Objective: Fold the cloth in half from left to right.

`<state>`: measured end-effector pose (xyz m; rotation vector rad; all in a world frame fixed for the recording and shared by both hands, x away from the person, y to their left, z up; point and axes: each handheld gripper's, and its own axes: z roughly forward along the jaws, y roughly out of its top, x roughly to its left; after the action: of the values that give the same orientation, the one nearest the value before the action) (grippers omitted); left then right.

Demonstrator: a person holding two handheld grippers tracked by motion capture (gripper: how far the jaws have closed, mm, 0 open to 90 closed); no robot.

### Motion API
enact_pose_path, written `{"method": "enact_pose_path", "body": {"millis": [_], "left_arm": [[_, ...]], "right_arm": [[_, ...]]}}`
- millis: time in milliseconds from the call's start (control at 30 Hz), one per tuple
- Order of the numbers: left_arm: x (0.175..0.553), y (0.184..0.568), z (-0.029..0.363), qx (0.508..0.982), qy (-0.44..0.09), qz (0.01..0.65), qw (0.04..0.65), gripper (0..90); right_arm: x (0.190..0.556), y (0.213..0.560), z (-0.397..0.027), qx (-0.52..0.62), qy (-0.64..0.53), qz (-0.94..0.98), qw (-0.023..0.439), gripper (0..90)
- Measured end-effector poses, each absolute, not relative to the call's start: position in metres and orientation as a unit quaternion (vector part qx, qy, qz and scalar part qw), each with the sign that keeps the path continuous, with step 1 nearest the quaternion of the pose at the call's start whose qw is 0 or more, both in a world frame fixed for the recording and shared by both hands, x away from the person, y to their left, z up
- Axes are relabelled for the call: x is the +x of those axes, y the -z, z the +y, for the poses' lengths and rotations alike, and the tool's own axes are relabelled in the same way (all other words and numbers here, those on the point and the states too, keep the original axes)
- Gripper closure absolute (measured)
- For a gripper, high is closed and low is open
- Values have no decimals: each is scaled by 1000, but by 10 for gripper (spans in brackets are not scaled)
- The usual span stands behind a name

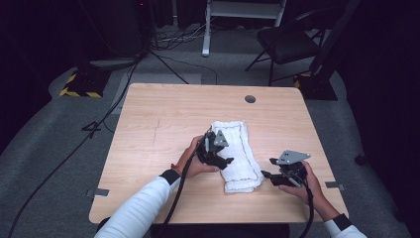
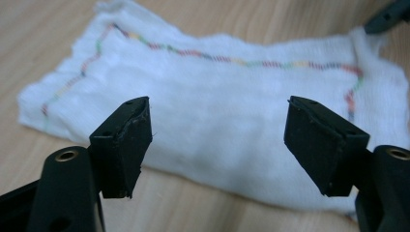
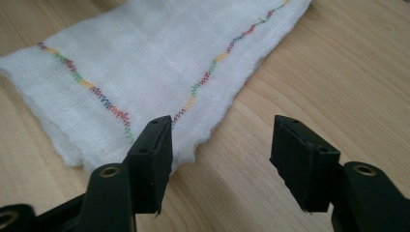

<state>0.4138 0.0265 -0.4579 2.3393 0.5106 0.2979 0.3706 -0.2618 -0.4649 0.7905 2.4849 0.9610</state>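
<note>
A white folded cloth (image 1: 238,153) with multicoloured stitching lies lengthwise on the wooden table (image 1: 163,124), a little right of centre. My left gripper (image 1: 228,161) sits at the cloth's left edge, pointing right over it, jaws open with nothing between them. In the left gripper view the cloth (image 2: 217,106) spreads just beyond my open left gripper (image 2: 218,108). My right gripper (image 1: 267,167) rests beside the cloth's near right corner, pointing left, also open. In the right gripper view the cloth's frayed corner (image 3: 145,72) lies by the left fingertip (image 3: 154,150) of my right gripper (image 3: 223,123), with bare wood between the jaws.
A round grey cable hole (image 1: 250,99) sits near the table's far edge. Beyond the table stand a black folding chair (image 1: 287,44), a white stand leg (image 1: 206,29) and a yellow-and-black striped base (image 1: 79,85), with cables across the grey floor.
</note>
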Motion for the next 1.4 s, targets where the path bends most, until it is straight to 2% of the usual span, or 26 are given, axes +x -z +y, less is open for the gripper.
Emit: {"method": "enact_pose_path", "body": {"millis": [233,500,667,1033,1133,1233,1400], "left_arm": [[397,481,22,927,-107,179,312,243],[390,488,37,924,-99,200,311,258],[385,490,46,926,-77,207,307,253],[371,490,59,925,-70,207,311,234],[371,489,66,923,-72,215,311,238],[370,486,73,918,-79,223,319,239],[381,474,85,899,-86,246,351,245]], "right_arm": [[382,482,-254,269,-322,895,154,397],[375,488,-251,253,-331,900,129,415],[370,488,-246,252,-333,899,130,435],[356,488,-242,248,-333,902,118,464],[349,488,-239,249,-332,903,112,452],[345,485,-238,243,-329,906,108,389],[353,474,-243,249,-347,895,127,382]]}}
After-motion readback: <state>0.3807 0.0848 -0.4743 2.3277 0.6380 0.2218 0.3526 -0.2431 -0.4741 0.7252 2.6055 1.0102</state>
